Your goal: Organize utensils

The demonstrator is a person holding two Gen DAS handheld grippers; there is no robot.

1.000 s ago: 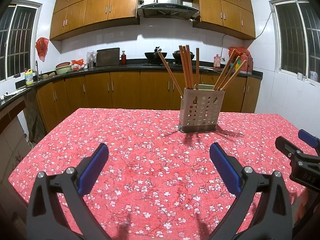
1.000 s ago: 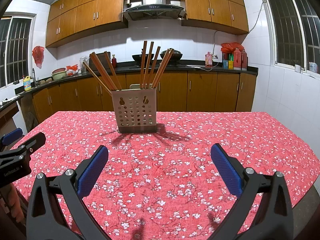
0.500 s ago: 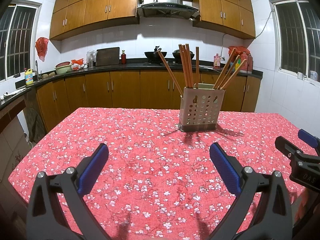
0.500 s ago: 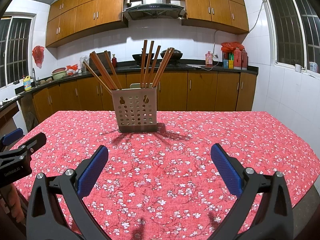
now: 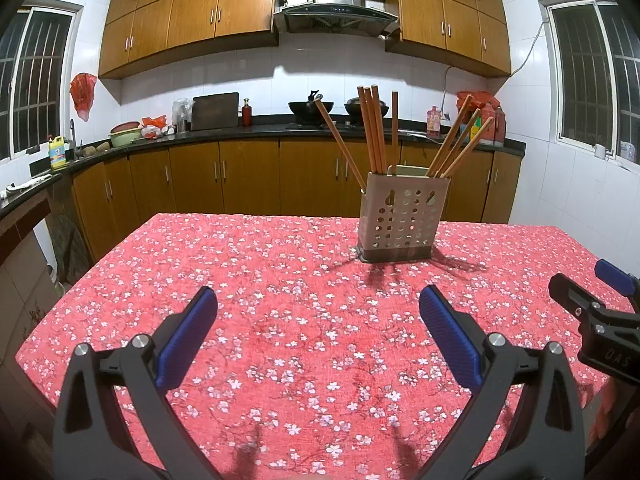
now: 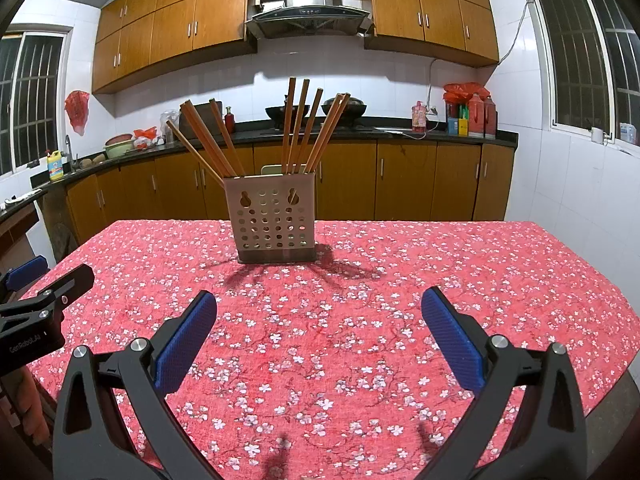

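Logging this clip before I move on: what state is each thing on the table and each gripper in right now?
left gripper: open, empty, above the tablecloth.
right gripper: open, empty, above the tablecloth.
utensil holder: upright on the tablecloth, apart from both grippers.
chopsticks: standing in the utensil holder, leaning in splayed groups.
tablecloth: spread flat; only the holder rests on it.

Left gripper (image 5: 318, 322): jaws spread wide, nothing between them, pointing forward and level.
Left gripper fingers (image 5: 188, 340): black arms with blue ribbed pads.
Right gripper (image 6: 319, 324): jaws equally wide, empty, level.
Relation: side by side, apart, each visible at the edge of the other's view.
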